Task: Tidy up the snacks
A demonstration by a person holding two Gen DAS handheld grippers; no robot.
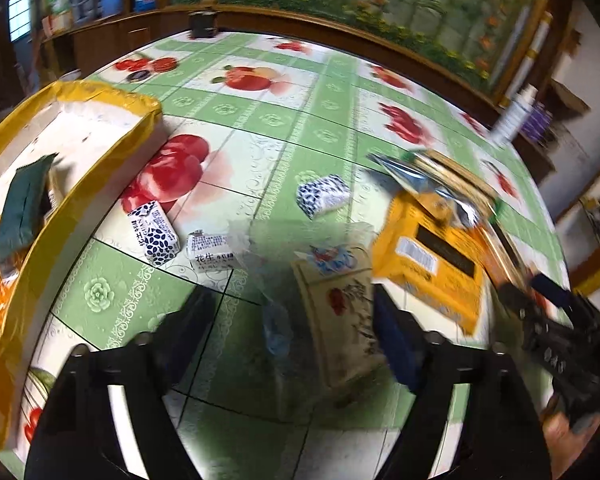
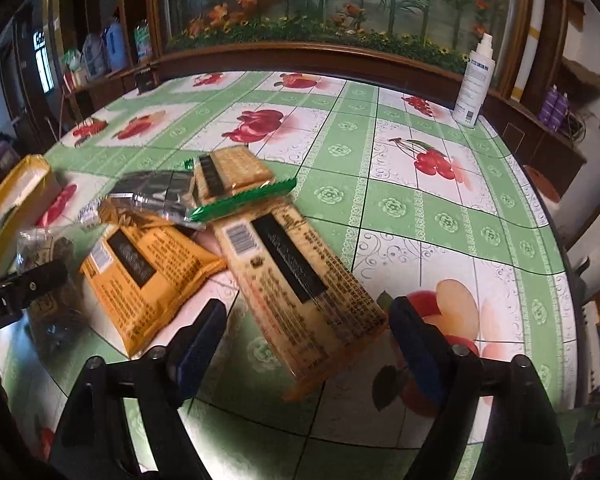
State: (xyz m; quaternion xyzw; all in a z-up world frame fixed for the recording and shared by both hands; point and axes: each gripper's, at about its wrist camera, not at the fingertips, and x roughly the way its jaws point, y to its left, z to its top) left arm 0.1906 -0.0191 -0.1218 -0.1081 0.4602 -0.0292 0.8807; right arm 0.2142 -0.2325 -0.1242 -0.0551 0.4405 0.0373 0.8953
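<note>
- Now, from the left wrist camera, I am seeing my left gripper (image 1: pixel 296 320) standing spread wide, and a clear-wrapped cream packet (image 1: pixel 340 312) is lying between its fingers; I cannot tell whether they are touching it.
- Open tablecloth (image 1: pixel 284 120) is stretching ahead to the far edge, while the yellow-rimmed box (image 1: pixel 72 196) is walling off the left side, its near end cut off.
- Three small wrapped blocks (image 1: pixel 324 194) are sitting between box and orange packet (image 1: pixel 432 268); the heap beyond is blurring.
- From the right wrist camera, my right gripper (image 2: pixel 308 328) is spread over the long cracker pack (image 2: pixel 300 280), not pinching it.
- Bare cloth is running right toward the spray bottle (image 2: pixel 474 80).
</note>
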